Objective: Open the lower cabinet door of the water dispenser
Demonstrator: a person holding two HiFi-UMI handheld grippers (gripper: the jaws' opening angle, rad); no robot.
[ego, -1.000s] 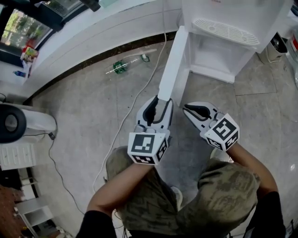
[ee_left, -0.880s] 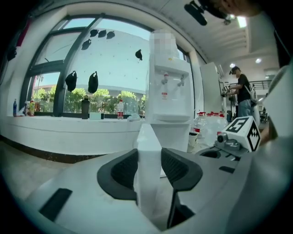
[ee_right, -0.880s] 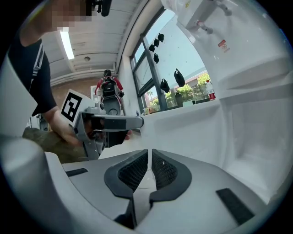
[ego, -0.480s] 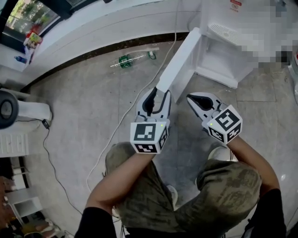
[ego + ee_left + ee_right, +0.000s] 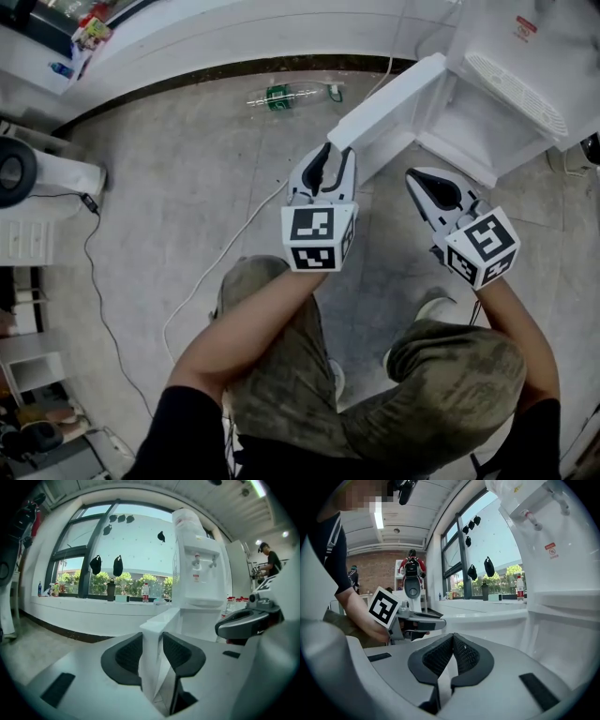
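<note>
Clamping the edge of the one cabinet door at upper centre, the left gripper has just been closing its jaws; the right gripper is pinched together, empty.

Left gripper jaws, having just been closing, sit pressed on the free edge of the white cabinet door, swung out from the water dispenser; right gripper near, at right.

Black tee sleeves, camo trousers. The left gripper and right gripper are white, with black pads and black-and-white marker cubes.
</note>
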